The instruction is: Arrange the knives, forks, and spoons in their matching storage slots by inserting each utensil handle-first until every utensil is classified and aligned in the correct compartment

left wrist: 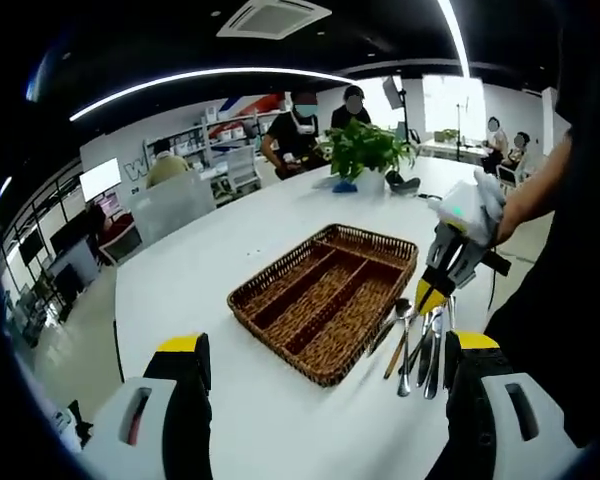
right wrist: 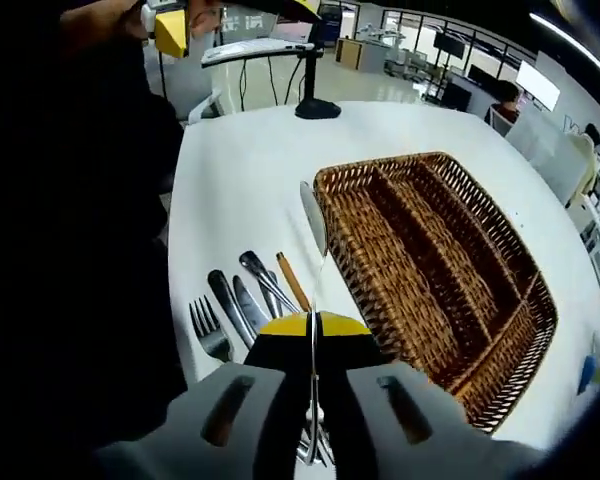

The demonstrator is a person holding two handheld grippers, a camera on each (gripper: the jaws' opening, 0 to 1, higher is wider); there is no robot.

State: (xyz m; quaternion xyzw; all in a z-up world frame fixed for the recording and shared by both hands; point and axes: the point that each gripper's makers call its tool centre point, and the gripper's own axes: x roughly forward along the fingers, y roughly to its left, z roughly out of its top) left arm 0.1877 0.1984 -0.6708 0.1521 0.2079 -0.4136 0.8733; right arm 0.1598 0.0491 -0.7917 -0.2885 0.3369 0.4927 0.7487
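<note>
Though hard to name outright when seen edge-on, looked like a table knife (right wrist: pixel 313 225): thin, stiff steel, light, smooth enough to slip or swivel in a narrow pinch. Sat clamped between the shut jaws of the right gripper (right wrist: pixel 313 322), rounded blade end pointing forward and away, handle end hidden down behind the pads. Hung above the white table (right wrist: pixel 240 180), just beside the near rim of the wicker cutlery tray (right wrist: pixel 380 165), not yet over any of its long slots. Judged best gripped mid-shank, near the balance point, flat faces against the pads, so as not to pivot when turned handle-first.

Left the other cutlery in a loose row on the table: a fork (right wrist: pixel 208 330), a wooden-handled piece (right wrist: pixel 292 280), spoons and knives (left wrist: pixel 415 345) between.

Showed the left gripper (left wrist: pixel 327 345) spread wide and empty, low before the tray (left wrist: pixel 250 300), well apart from the knife.
</note>
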